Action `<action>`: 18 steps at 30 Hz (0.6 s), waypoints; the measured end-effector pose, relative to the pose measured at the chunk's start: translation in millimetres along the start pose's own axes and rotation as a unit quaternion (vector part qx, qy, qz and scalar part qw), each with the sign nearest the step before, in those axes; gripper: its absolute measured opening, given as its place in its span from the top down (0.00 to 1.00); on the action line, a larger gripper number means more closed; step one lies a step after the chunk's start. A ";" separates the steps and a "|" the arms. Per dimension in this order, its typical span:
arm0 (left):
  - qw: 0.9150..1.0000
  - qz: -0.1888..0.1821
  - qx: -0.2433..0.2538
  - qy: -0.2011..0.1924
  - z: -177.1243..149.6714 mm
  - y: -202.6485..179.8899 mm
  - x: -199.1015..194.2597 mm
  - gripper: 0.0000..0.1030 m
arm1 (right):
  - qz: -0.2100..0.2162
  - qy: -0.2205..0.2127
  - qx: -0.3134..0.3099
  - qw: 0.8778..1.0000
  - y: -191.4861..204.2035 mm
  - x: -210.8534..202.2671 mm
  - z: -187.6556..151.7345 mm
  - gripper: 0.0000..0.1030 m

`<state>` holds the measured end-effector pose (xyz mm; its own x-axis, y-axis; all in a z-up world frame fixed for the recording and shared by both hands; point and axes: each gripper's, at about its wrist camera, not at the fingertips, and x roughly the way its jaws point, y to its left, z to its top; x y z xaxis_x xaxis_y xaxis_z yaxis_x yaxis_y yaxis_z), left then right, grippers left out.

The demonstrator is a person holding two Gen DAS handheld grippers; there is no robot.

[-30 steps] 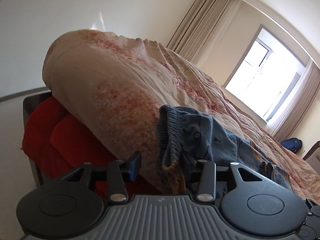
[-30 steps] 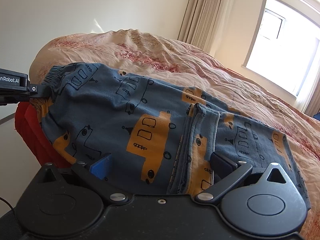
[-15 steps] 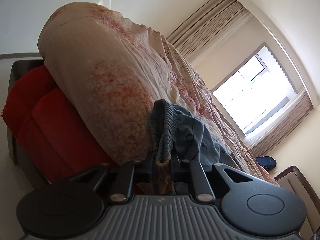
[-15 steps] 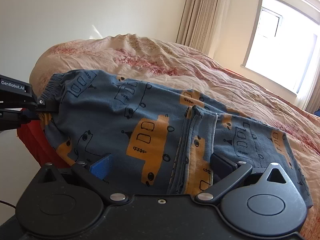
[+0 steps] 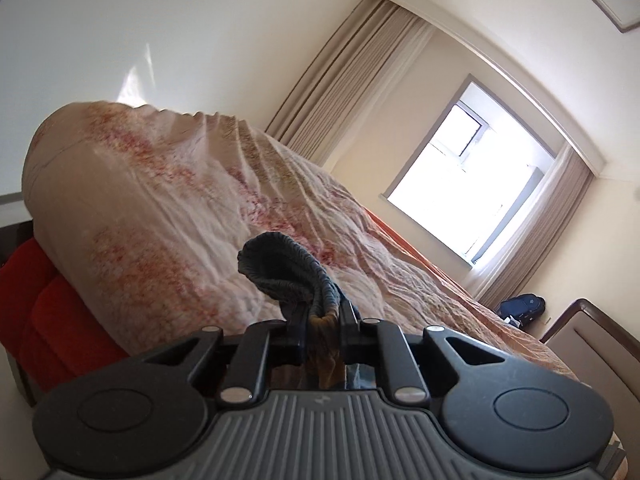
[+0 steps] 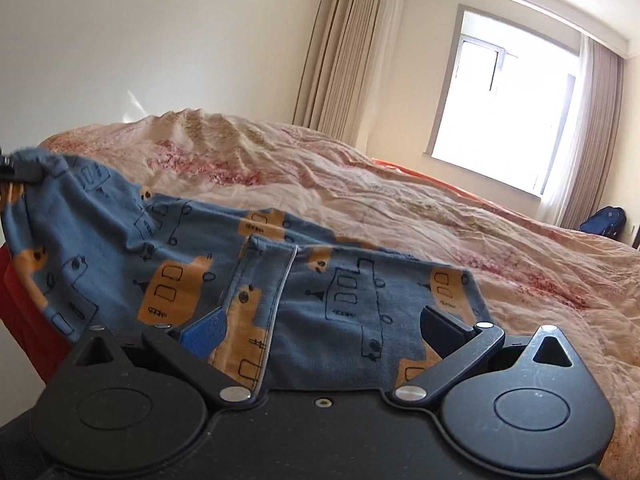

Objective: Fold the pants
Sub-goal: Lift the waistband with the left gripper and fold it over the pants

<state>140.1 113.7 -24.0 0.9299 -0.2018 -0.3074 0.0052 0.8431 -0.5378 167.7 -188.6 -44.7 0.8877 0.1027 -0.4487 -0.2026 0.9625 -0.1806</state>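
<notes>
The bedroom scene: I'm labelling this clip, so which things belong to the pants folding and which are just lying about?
Part of the job:
- blue pants with orange cars
- left gripper, shut on the waistband
- right gripper, open over the pants
- bedspread they lie on

Just lying about:
- blue bag by the wall
- curtains
- red cushion

Both wrist views low, close, bedward [image 5: 200, 216].

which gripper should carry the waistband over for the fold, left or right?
Left, probably. The left gripper is already shut on the pants' waistband, lifted off the bedspread. The right gripper is open, with the pants between its fingers.
</notes>
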 end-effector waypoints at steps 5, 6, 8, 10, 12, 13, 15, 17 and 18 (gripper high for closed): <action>0.998 -0.027 0.062 -0.007 2.5 -54.9 1.2 0.86 | 0.009 -0.006 0.006 1.000 -6.7 -0.2 -9.5 0.00; 0.996 -0.036 0.076 -0.007 2.2 -68.9 3.7 0.86 | 0.008 -0.014 0.013 1.000 -11.1 -3.5 -10.3 0.00; 0.993 -0.051 0.103 -0.007 -0.3 -94.9 6.6 0.86 | 0.000 -0.027 0.024 0.999 -21.5 -10.5 -12.4 0.00; 0.989 -0.066 0.131 -0.004 -3.8 -121.4 9.8 0.86 | -0.013 -0.037 0.034 0.999 -35.6 -17.5 -15.6 0.00; 0.985 -0.081 0.154 0.000 -8.9 -146.4 14.5 0.86 | -0.029 -0.045 0.045 0.998 -50.0 -25.0 -20.5 0.00; 0.982 -0.089 0.166 0.005 -12.5 -159.2 17.8 0.86 | -0.036 -0.048 0.050 0.997 -57.0 -28.6 -23.3 0.00; 0.977 -0.102 0.185 0.015 -20.7 -180.1 25.6 0.86 | -0.048 -0.054 0.061 0.995 -72.0 -36.3 -30.0 0.00; 0.971 -0.116 0.205 0.031 -33.9 -202.8 34.9 0.86 | -0.058 -0.059 0.070 0.994 -85.1 -43.2 -36.6 0.00; 0.968 -0.123 0.215 0.042 -42.4 -215.4 38.1 0.86 | -0.063 -0.061 0.075 0.993 -92.3 -46.5 -40.6 0.00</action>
<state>158.8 -96.8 46.9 0.8476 -0.4481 -0.2843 0.3929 0.8900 -0.2314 128.4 -292.4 -42.7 0.9472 0.0005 -0.3205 -0.0317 0.9952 -0.0921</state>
